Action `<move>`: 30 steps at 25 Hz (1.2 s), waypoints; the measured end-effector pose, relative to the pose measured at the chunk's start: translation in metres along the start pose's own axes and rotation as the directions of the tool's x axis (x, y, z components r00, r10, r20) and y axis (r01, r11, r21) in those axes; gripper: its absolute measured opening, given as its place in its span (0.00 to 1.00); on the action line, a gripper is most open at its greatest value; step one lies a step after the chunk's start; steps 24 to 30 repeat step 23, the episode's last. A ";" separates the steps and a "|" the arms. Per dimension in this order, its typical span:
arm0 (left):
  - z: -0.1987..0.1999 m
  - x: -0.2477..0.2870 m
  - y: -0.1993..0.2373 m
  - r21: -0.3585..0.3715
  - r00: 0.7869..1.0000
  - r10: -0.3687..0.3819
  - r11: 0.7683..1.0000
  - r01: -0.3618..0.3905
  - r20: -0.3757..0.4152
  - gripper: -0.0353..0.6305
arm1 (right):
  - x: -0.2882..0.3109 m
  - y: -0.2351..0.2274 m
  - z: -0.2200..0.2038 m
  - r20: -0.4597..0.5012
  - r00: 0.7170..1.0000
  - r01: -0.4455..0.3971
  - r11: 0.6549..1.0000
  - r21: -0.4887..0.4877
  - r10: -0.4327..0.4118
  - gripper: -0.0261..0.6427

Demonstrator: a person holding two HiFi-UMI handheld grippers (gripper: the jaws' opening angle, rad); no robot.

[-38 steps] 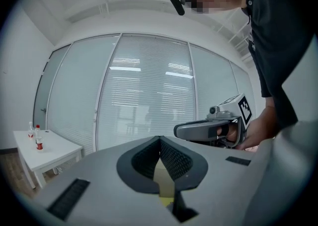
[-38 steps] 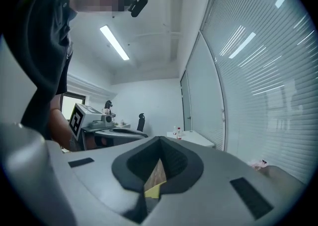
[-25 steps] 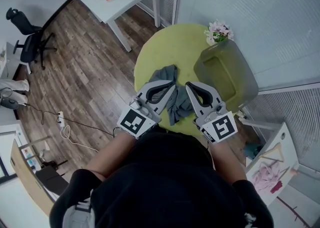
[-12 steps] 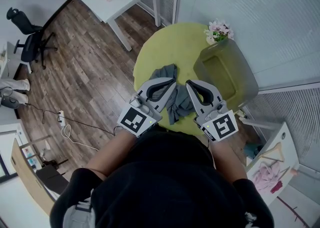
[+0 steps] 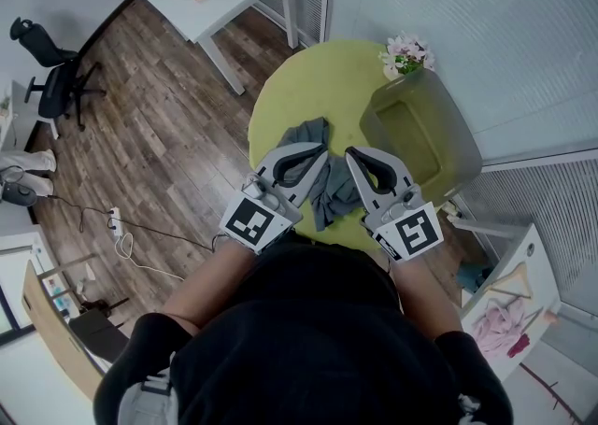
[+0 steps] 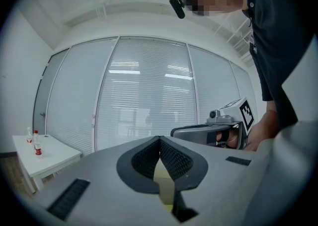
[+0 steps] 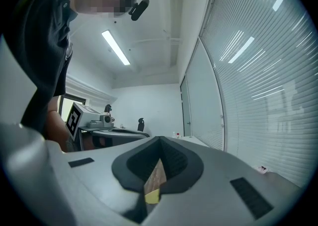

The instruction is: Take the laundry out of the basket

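Lying crumpled on the round yellow-green desk [image 5: 299, 96], near its 6 o'clock edge, is the laundry: a dark grey cloth [image 5: 329, 197]. It is soft and creased, and one flap reaches toward the middle of the desk. The cloth is out of the olive-green translucent plastic basket [image 5: 460, 148], which stands on the desk's 3 o'clock side, apart from it. A small bunch of pink and white flowers [image 5: 407, 54] sits just beside the basket's 12 o'clock end.

The left hand-held gripper [image 5: 320, 152] and the right hand-held gripper [image 5: 353, 154] are held side by side over the cloth, both pointing level toward 12 o'clock. Whether either one touches the fabric cannot be told. Each has its ribbed black pads closed tip to tip, with nothing caught between them. A sliver of the yellow desk shows through the small gap behind the pads.
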State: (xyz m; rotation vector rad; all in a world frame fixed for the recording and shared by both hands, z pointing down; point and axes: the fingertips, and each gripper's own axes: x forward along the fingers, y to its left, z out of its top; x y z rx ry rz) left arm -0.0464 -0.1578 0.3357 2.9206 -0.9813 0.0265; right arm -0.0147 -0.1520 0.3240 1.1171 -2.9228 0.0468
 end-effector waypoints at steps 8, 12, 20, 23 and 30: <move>-0.002 0.002 -0.004 -0.001 1.000 -0.006 1.000 0.006 -0.003 0.07 | -0.004 -0.002 0.000 -0.003 1.000 0.003 1.000 -0.004 -0.003 0.07; 0.000 0.003 -0.005 0.004 1.000 -0.008 1.000 0.008 -0.002 0.07 | -0.005 -0.003 0.001 -0.002 1.000 0.004 1.000 -0.005 -0.004 0.07; -0.001 0.004 -0.006 0.000 1.000 -0.007 1.000 0.007 -0.004 0.07 | -0.007 -0.004 -0.001 -0.005 1.000 0.008 1.000 -0.006 -0.008 0.07; -0.002 0.005 -0.007 0.000 1.000 -0.008 1.000 0.008 -0.006 0.07 | -0.008 -0.005 -0.001 -0.007 1.000 0.009 1.000 -0.008 -0.009 0.07; -0.002 0.005 -0.007 0.000 1.000 -0.008 1.000 0.008 -0.006 0.07 | -0.008 -0.005 -0.001 -0.007 1.000 0.009 1.000 -0.008 -0.009 0.07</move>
